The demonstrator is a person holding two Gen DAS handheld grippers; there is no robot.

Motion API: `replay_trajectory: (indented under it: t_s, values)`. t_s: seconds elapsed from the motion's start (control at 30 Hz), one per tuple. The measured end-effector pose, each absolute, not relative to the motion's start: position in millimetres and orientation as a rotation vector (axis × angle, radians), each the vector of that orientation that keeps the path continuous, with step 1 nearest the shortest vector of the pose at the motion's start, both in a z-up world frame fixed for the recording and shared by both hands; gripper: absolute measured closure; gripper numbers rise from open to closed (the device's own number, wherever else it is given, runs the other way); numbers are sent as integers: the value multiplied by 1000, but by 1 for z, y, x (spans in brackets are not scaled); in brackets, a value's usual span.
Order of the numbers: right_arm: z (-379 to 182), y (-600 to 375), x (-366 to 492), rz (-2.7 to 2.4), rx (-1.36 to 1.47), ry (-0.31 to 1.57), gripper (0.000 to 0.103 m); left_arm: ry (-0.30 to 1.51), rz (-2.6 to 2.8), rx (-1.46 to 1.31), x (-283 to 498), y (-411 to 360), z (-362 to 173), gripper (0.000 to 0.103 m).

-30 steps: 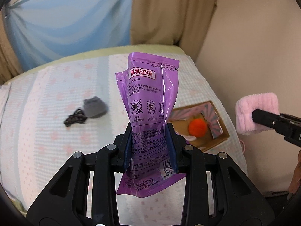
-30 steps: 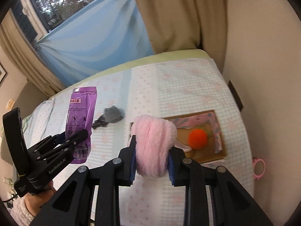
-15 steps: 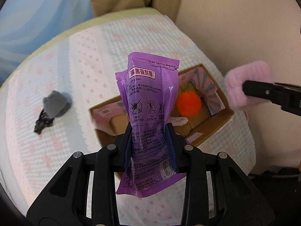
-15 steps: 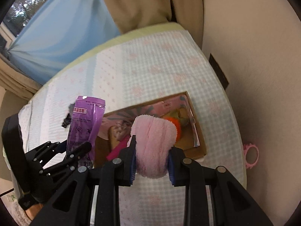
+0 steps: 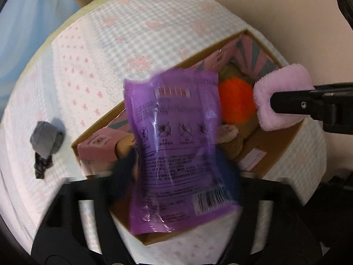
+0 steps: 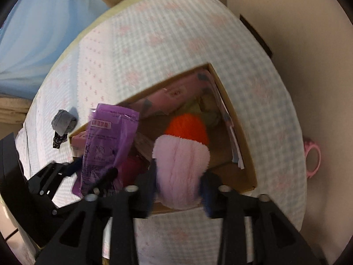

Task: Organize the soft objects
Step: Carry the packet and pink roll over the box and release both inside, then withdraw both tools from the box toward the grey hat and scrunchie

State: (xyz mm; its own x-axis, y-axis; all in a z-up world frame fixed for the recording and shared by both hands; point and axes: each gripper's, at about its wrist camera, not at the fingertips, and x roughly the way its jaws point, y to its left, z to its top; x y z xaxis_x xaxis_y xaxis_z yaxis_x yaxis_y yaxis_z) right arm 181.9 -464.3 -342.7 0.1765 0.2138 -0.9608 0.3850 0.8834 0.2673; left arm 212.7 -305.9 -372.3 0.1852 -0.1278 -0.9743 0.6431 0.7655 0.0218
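A purple plastic pouch [image 5: 176, 145] tilts between the fingers of my left gripper [image 5: 176, 170], over the near left part of the open cardboard box [image 5: 284, 152]; the fingers are blurred and spread wider than before. The pouch also shows in the right wrist view [image 6: 103, 150]. My right gripper [image 6: 179, 176] is over the box with a fluffy pink band [image 6: 181, 170] between its spread, blurred fingers; the band also shows in the left wrist view [image 5: 280, 97]. An orange pompom [image 5: 236, 101] lies inside the box.
The box [image 6: 242, 145] sits near the right edge of a checked bedspread [image 5: 132, 33], beside a beige wall. A grey rolled sock [image 5: 46, 139] and a small dark item [image 5: 42, 167] lie left of the box. A pink ring [image 6: 312, 161] hangs beyond the bed's right edge.
Both grippers have moved down and closer over the box. The fingers of both have spread apart, and the purple pouch has tilted and slipped lower.
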Motion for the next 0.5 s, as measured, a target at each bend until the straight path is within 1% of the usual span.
replay_trajectory:
  t_s: [0.03,0.07,0.1,0.13,0.3,0.5]
  values:
    - [-347,-467,182,-133,533,1420,40,1285,-587,478,213,-304,-372,0]
    - [-349,-468,182,-139,548,1427,31,1289,-592,468,214,-301,-373,0]
    - [-352,-471,180,-144,566,1425,11,1299,-593,460,213,-298,-371,0]
    - [-353,-472,179,-146,575,1420,0,1309,-590,452,213,-295,-371,0]
    - [-357,-474,174,-153,569,1424,0,1337,-558,436,212,-283,-373,0]
    - [-354,-469,169,-142,575,1405,0,1320,-527,423,208,-271,-362,0]
